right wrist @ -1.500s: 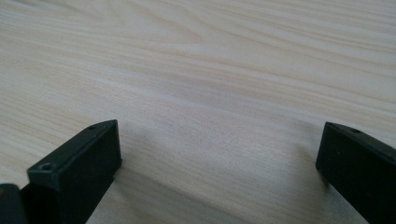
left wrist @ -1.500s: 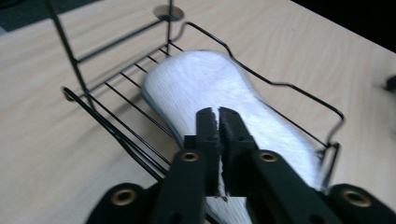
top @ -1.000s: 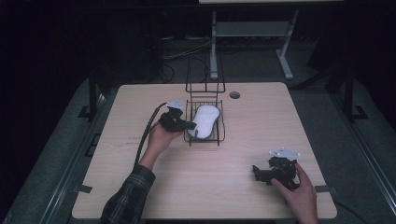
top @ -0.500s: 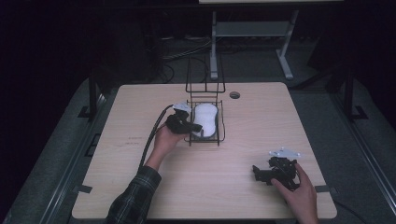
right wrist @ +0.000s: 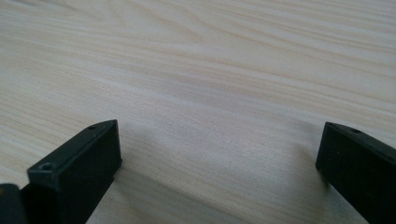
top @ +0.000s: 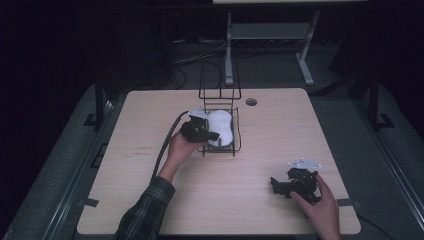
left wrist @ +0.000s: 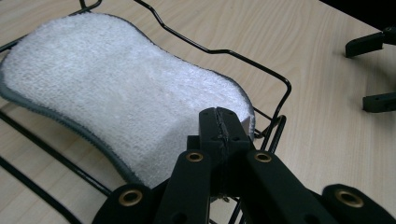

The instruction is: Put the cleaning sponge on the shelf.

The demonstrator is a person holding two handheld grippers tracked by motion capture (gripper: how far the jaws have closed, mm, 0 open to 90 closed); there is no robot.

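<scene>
Sponge (left wrist: 116, 98) first: we see a white, peanut-shaped pad with a grey edge lying flat in the black wire basket (top: 235, 145) near the middle of the desk (top: 280, 125). In the high view its long axis runs away from us, along the basket's length. Nothing else lies in the basket that we can make out.

Our left hand-held gripper (top: 212, 136) comes in from the basket's left side, level with the near half of the pad. In the left gripper view its jaws are pressed together with no gap, their tips just over the pad's near corner; we cannot tell whether a fold of the cloth is pinched between them or they merely rest above it.

Our right hand-held gripper (top: 275, 186) sits on the desk well apart, down at the right, with its jaws spread wide over bare wood and nothing between them. So the left hand is far the nearer, and we judge any lift of the pad falls to it.
</scene>
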